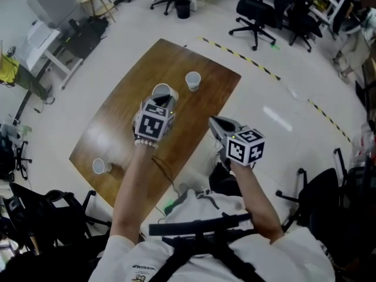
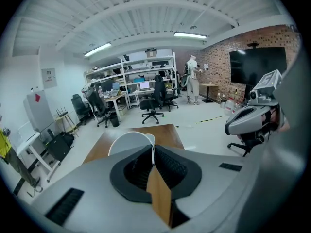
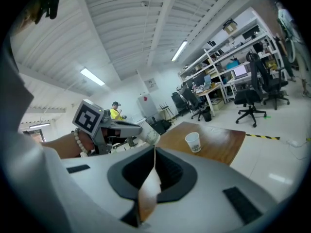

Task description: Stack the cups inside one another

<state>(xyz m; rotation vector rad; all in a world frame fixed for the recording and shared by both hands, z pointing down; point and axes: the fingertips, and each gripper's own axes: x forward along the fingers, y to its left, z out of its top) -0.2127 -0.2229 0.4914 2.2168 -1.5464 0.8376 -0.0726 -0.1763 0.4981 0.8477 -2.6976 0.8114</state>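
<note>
Table (image 1: 117,128) bears far cup (image 1: 192,80) and corner cup (image 1: 100,166); left claw (image 1: 166,101) clamps third cup (image 1: 161,91), right claw (image 1: 215,123) closed, empty.

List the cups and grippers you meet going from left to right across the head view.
far-left cup → left gripper, shut on the held cup → lone cup → right gripper, shut and empty
</note>
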